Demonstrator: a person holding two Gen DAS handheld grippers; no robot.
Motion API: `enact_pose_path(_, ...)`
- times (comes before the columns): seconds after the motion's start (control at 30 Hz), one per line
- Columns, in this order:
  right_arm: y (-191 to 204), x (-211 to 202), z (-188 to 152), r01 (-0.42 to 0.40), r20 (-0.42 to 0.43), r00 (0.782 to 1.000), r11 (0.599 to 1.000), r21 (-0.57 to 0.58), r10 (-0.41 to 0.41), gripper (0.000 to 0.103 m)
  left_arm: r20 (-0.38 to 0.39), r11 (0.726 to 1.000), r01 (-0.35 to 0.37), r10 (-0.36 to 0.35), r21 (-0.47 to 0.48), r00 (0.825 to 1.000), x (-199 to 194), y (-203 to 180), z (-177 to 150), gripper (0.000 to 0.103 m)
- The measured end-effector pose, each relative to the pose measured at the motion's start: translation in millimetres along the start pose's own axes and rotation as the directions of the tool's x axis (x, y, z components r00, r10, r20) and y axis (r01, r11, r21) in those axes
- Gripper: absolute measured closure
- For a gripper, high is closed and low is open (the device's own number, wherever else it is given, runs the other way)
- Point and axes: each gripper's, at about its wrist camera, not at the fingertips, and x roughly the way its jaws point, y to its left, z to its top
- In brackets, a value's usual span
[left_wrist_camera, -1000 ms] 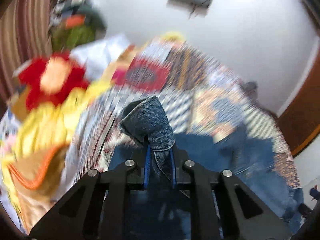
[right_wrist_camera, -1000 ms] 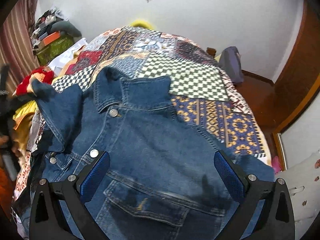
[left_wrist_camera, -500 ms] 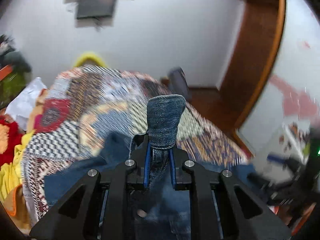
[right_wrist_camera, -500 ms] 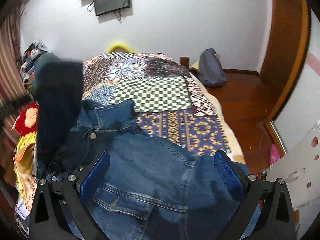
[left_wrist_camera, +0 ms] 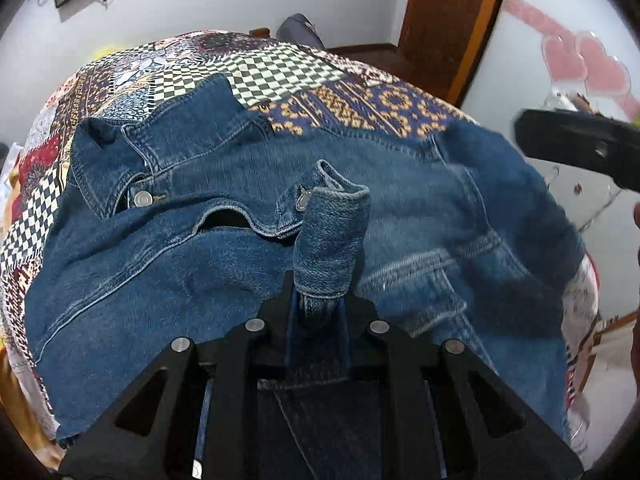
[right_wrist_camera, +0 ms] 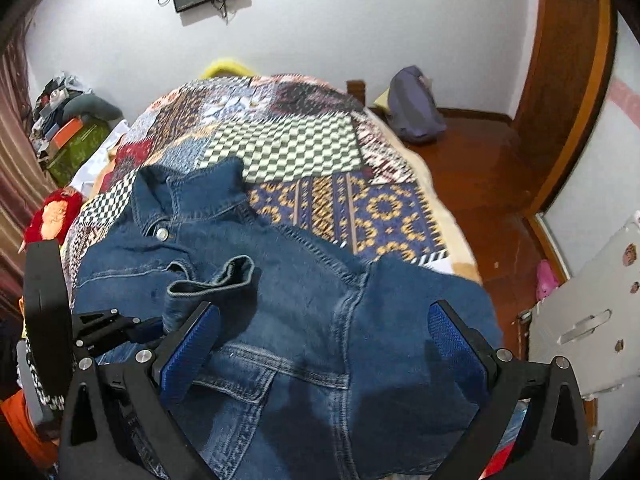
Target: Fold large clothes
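Across the patchwork quilt [right_wrist_camera: 320,148] on the bed, the denim jacket [left_wrist_camera: 224,264] is lying front-up, collar toward the far wall, and its place on the bed is staying much as it was a second ago; what is changing is the sleeve. The left claw [left_wrist_camera: 320,312] is clenched on the sleeve cuff [left_wrist_camera: 332,232] and is swinging it in from the pile of bright clothes at the bed's left side, so the cuff is now hanging over the jacket's chest, just beside the button placket, with the sleeve doubling across the front panel. The right claw [right_wrist_camera: 324,344] is hovering released, its blue pads [right_wrist_camera: 192,344] standing wide apart above the lower front of the jacket and gripping nothing. By my reading, the first sleeve fold is nearly being completed: the cuff is needing only to be laid flat and let go, while the opposite sleeve is looking unfolded yet
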Motion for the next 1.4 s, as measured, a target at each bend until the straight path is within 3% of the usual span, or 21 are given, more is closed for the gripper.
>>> enact_pose_path(0.1, 5.5, 11.9, 2.7, -0.027, -0.031, 0.999, 1.000, 0.001, 0.027, 0.000, -0.016, 0.999, 0.029, -0.029, 0.022, 0.999, -10.5, 6.3, -1.4, 0.078)
enact_pose_path(0.17, 9.1, 18.3, 5.6, -0.046, -0.045, 0.998, 0.999, 0.011, 0.047, 0.000, -0.016, 0.996, 0.088, -0.088, -0.004, 0.996, -22.3, 12.0, -3.2, 0.045)
enact_pose_path(0.23, 13.8, 24.9, 9.5, -0.076, -0.060, 0.995, 0.997, 0.021, 0.077, 0.000, 0.029, 0.991, 0.125, -0.123, -0.045, 0.992, -40.7, 22.9, -6.1, 0.034)
enact_pose_path(0.33, 22.3, 35.2, 12.3, -0.118, -0.090, 0.989, 0.993, 0.029, 0.120, 0.000, 0.068, 0.990, 0.107, -0.101, -0.087, 0.993, -61.5, 45.1, -10.7, 0.034)
enact_pose_path(0.5, 41.5, 73.3, 8.1, -0.212, -0.223, 0.949, 0.975, 0.065, 0.221, 0.000, 0.077, 0.975, -0.045, 0.063, -0.217, 0.995, -72.2, 116.8, -33.1, 0.032)
enact_pose_path(0.63, 51.2, 110.1, -0.6, -0.254, -0.339, 0.896, 0.957, 0.139, 0.287, 0.005, 0.013, 0.923, -0.160, 0.175, -0.351, 0.984, -67.2, 180.1, -65.2, 0.032)
enact_pose_path(0.73, 54.6, 133.4, -6.9, -0.276, -0.400, 0.854, 0.942, 0.193, 0.332, 0.013, -0.024, 0.871, -0.184, 0.194, -0.455, 0.981, -63.7, 219.3, -94.1, 0.032)
enact_pose_path(0.77, 55.8, 138.8, -7.8, -0.275, -0.401, 0.853, 0.941, 0.198, 0.334, 0.013, -0.035, 0.852, -0.189, 0.197, -0.488, 0.980, -63.0, 230.9, -104.2, 0.032)
enact_pose_path(0.87, 64.0, 146.3, -7.4, -0.273, -0.395, 0.861, 0.947, 0.172, 0.320, 0.021, -0.064, 0.817, -0.207, 0.205, -0.538, 0.977, -60.3, 251.3, -122.7, 0.032)
enact_pose_path(0.97, 75.9, 151.4, -6.4, -0.277, -0.397, 0.862, 0.949, 0.150, 0.315, 0.045, -0.087, 0.802, -0.219, 0.206, -0.555, 0.975, -53.3, 260.5, -131.2, 0.032)
enact_pose_path(1.0, 80.7, 151.7, -5.8, -0.281, -0.395, 0.864, 0.950, 0.137, 0.312, 0.057, -0.095, 0.801, -0.219, 0.201, -0.557, 0.975, -50.5, 262.1, -134.0, 0.032)
enact_pose_path(1.07, 89.3, 148.1, -4.6, -0.265, -0.378, 0.882, 0.960, 0.092, 0.280, 0.069, -0.113, 0.801, -0.216, 0.185, -0.559, 0.976, -42.1, 262.1, -136.3, 0.032)
enact_pose_path(1.1, 94.7, 142.4, -3.4, -0.247, -0.352, 0.902, 0.968, 0.050, 0.249, 0.074, -0.115, 0.797, -0.216, 0.183, -0.564, 0.976, -40.1, 260.5, -137.0, 0.032)
enact_pose_path(1.27, 113.7, 98.5, 12.2, -0.186, -0.183, 0.969, 0.977, -0.105, 0.165, 0.082, -0.076, 0.811, -0.192, 0.180, -0.553, 0.981, -50.8, 249.8, -128.0, 0.032)
enact_pose_path(1.4, 115.4, 69.3, 25.6, -0.113, -0.065, 0.993, 0.977, -0.179, 0.103, 0.085, -0.024, 0.846, -0.186, 0.201, -0.500, 0.979, -62.8, 235.6, -109.4, 0.032)
